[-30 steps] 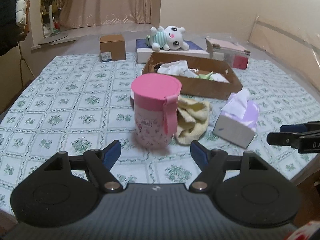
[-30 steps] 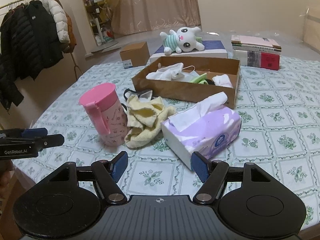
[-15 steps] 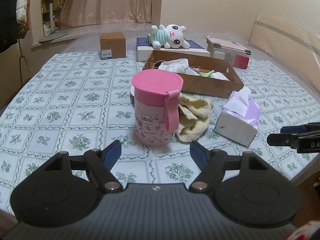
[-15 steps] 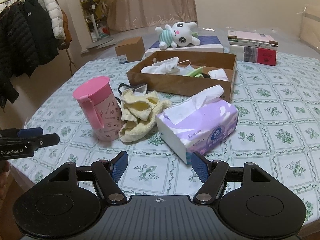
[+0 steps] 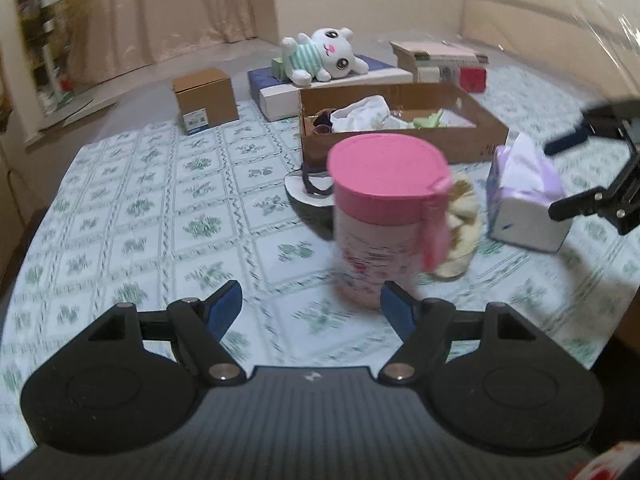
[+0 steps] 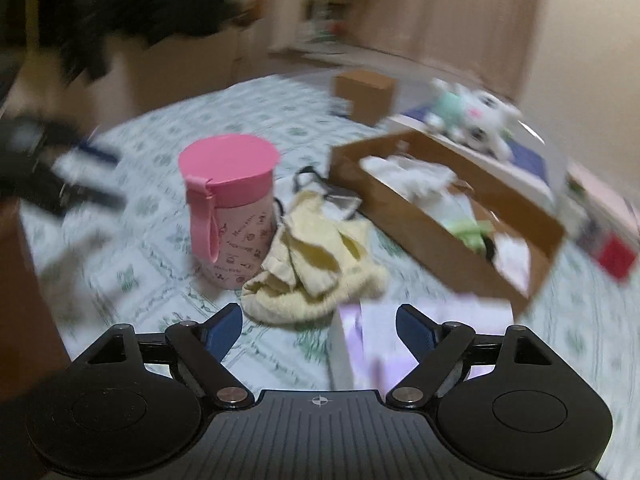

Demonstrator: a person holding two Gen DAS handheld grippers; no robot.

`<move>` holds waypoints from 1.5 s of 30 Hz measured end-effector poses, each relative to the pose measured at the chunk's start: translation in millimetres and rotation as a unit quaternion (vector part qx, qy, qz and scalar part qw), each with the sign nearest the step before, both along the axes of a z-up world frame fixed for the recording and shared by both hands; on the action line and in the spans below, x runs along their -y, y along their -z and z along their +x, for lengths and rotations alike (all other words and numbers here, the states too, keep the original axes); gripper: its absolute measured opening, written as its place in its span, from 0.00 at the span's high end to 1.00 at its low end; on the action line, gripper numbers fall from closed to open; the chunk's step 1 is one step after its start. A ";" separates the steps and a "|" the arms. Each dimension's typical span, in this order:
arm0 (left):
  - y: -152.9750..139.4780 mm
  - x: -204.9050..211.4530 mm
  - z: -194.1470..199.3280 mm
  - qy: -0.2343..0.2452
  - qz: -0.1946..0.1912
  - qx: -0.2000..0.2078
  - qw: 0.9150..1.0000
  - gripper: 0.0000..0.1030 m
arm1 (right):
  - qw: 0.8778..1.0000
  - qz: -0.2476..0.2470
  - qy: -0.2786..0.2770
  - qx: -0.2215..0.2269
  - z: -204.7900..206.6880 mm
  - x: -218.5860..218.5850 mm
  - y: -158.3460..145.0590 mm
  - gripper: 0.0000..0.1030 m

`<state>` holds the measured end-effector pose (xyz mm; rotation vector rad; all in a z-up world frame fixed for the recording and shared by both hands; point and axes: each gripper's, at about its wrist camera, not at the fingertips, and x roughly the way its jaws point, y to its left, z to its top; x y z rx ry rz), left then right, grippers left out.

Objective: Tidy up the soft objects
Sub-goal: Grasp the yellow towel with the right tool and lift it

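A crumpled yellow cloth (image 6: 316, 268) lies on the patterned tablecloth beside a pink lidded cup (image 6: 230, 210); in the left wrist view the cloth (image 5: 462, 220) shows partly behind the cup (image 5: 386, 216). A brown cardboard tray (image 5: 404, 144) behind them holds white and green cloths (image 5: 362, 114). A white plush bunny (image 5: 320, 54) lies on a flat box further back. My left gripper (image 5: 310, 310) is open and empty, close in front of the cup. My right gripper (image 6: 318, 326) is open and empty, just above the cloth and a purple tissue box (image 6: 400, 336).
The tissue box (image 5: 524, 196) stands right of the cup. A black-strapped mask (image 5: 312, 188) lies behind the cup. A small brown carton (image 5: 204, 96) and stacked books (image 5: 440, 60) sit at the back. Dark coats (image 6: 132, 0) hang at left.
Both views are now blurred by motion. My right gripper has swung forward and left over the tissue box towards the yellow cloth. My left gripper has shifted left, closer to the cup.
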<state>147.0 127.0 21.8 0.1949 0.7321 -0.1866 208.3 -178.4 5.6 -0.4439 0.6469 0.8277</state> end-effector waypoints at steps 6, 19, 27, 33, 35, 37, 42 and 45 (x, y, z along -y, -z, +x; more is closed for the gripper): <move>-2.5 -25.7 40.7 0.068 0.039 0.009 0.997 0.28 | 0.975 -0.126 -0.168 0.076 15.6 -35.8 23.0 0.18; 17.7 -39.5 97.7 0.156 0.079 -0.036 0.984 0.28 | 0.915 -0.254 -0.278 0.143 30.2 -83.7 86.3 0.16; 32.9 -34.3 104.5 0.225 0.129 -0.061 0.964 0.28 | 0.909 -0.275 -0.283 0.134 48.3 -95.5 100.3 0.19; 37.5 -29.0 104.7 0.257 0.158 -0.070 0.951 0.28 | 0.925 -0.261 -0.248 0.123 61.8 -95.7 87.8 0.75; 36.2 -28.4 105.2 0.268 0.165 -0.069 0.947 0.28 | 0.935 -0.247 -0.229 0.116 68.9 -89.1 75.9 0.79; 34.3 -28.0 108.2 0.277 0.174 -0.067 0.943 0.28 | 0.943 -0.236 -0.206 0.114 75.7 -79.5 63.7 0.81; 27.3 -28.4 124.8 0.287 0.190 -0.058 0.937 0.28 | 0.959 -0.214 -0.141 0.123 91.3 -56.8 35.3 0.82; 24.0 -28.6 136.9 0.291 0.193 -0.047 0.936 0.28 | 0.969 -0.192 -0.103 0.118 102.1 -45.8 20.0 0.82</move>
